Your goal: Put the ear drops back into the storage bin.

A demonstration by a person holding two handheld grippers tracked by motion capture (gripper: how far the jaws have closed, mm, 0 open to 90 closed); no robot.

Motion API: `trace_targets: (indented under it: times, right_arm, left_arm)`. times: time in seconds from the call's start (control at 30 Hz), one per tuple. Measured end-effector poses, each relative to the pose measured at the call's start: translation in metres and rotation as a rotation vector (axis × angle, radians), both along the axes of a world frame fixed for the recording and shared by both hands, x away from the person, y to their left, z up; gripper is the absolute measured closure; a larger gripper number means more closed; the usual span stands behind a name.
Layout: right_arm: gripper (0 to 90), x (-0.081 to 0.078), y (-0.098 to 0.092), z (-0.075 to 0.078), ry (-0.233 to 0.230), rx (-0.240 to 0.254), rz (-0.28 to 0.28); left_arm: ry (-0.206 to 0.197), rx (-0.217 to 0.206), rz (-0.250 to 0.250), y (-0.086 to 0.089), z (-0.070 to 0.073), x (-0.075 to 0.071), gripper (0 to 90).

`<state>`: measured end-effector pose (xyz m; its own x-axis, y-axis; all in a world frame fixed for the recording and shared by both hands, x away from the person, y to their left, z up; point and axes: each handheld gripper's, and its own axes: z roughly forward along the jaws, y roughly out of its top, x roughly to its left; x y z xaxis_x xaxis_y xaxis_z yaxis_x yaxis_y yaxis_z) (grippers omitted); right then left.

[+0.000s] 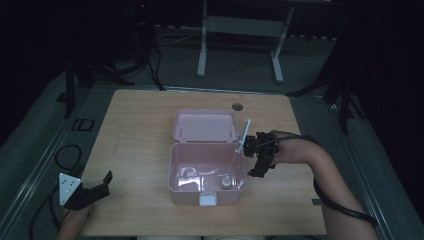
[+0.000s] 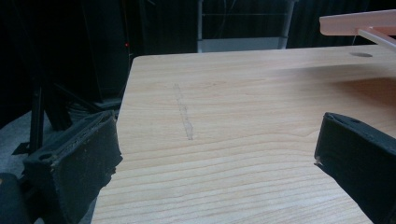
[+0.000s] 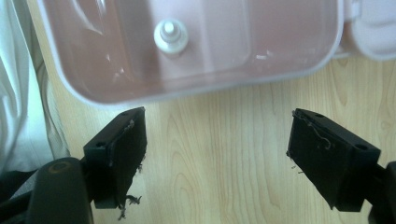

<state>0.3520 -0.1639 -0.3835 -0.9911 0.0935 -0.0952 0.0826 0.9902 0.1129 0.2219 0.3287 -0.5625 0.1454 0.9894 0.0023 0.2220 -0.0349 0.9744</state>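
Right gripper (image 1: 261,159) hangs just beside the right wall of the pink plastic box (image 1: 207,172), jaws spread wide with nothing between them; in the right gripper view the two black jaws frame bare wood, and the box rim runs just beyond their tips. Small white bottle (image 3: 171,36) stands upright inside the box, near the front right corner in the high view, apart from the jaws and untouched. The box lid (image 1: 205,126) is thrown back, lying open behind the box on the wooden table (image 1: 140,130). A thin pale rod (image 1: 242,136) leans up at a slant by the box's right rear corner, close to the right gripper's body; whether it touches the gripper I cannot tell. A white latch (image 1: 208,200) sits on the front wall of the box. Left gripper (image 1: 100,186) rests at the near left corner of the table, well apart from the box, jaws wide open and empty, pointing across bare wood. A round hole (image 1: 237,106) marks the table's far edge.
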Motion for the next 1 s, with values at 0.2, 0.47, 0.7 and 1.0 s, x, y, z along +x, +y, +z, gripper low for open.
trace_targets:
  times: [0.2,0.47,0.7,1.0]
  right_arm:
    - [19.2,0.003,-0.021,-0.019,0.016,0.012,-0.049]
    - [21.2,0.007,-0.043,-0.052,0.04,0.018,-0.12]
    - [19.6,0.005,-0.056,-0.082,0.068,0.064,-0.212]
    - [18.4,0.003,-0.063,-0.105,0.048,0.131,-0.298]
  left_arm:
    - [-0.001,0.0,0.001,0.0,0.0,0.0,0.4]
    - [-0.002,0.0,-0.001,0.0,0.0,0.0,0.4]
    - [0.0,-0.001,-0.001,0.0,0.0,0.0,0.4]
    - [-0.002,-0.002,0.0,0.0,0.0,0.0,0.4]
